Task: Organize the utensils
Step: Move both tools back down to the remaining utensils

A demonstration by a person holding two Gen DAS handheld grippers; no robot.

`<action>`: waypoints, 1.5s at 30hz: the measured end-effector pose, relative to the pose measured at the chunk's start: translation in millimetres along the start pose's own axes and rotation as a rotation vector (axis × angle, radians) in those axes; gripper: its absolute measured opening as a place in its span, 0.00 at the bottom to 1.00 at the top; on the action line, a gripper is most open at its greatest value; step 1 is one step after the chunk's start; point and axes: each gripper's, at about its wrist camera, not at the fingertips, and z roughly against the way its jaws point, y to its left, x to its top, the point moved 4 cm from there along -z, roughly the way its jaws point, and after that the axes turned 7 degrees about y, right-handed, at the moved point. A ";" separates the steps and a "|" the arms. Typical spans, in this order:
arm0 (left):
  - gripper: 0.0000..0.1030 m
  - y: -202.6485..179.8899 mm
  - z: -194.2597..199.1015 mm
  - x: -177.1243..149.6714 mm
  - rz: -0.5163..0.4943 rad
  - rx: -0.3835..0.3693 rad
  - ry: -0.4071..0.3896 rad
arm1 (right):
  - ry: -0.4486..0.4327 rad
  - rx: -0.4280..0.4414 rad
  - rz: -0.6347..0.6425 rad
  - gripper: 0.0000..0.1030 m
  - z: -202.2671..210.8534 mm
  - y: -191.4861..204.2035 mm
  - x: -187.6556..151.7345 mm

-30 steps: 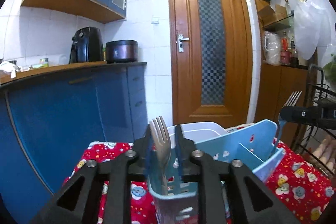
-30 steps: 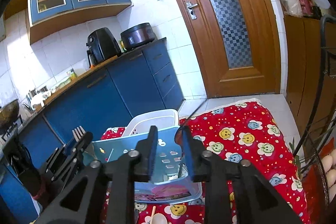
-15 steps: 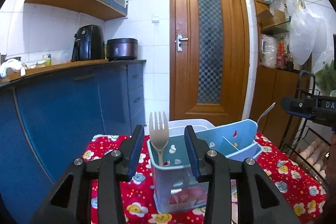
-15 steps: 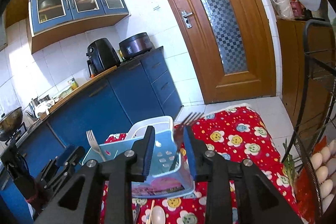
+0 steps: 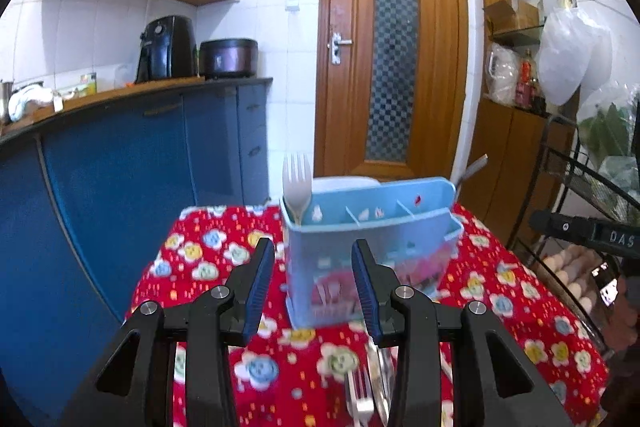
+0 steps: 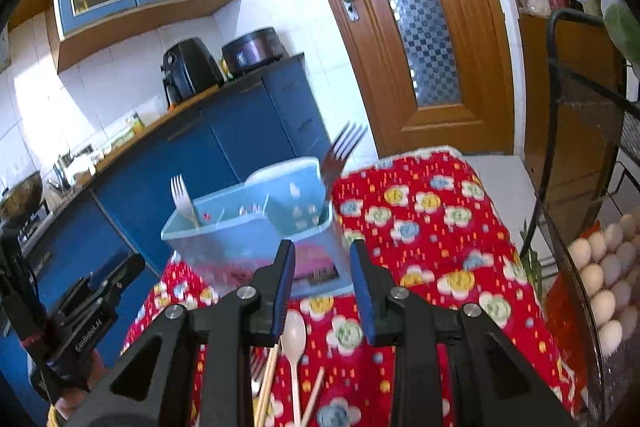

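Now both my left claw and right claw hang open and empty, so I'd pinch the light, stiff, slippery spoon mid-handle where it lies below the caddy.

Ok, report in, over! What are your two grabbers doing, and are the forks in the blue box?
Left gripper open, empty. Right gripper open, empty. Two forks standing in blue caddy: pale fork, dark fork. Spoon and chopsticks lie on the cloth.
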 end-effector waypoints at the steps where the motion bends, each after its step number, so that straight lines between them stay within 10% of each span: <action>1: 0.40 0.0 0.6 -2.2 0.001 -0.004 0.011 | 0.013 -0.002 0.006 0.30 0.2 0.8 -5.1; 45: 0.29 -16.2 -39.5 -112.5 0.011 -0.105 0.447 | 0.390 0.046 -0.078 0.28 -50.4 5.3 -125.5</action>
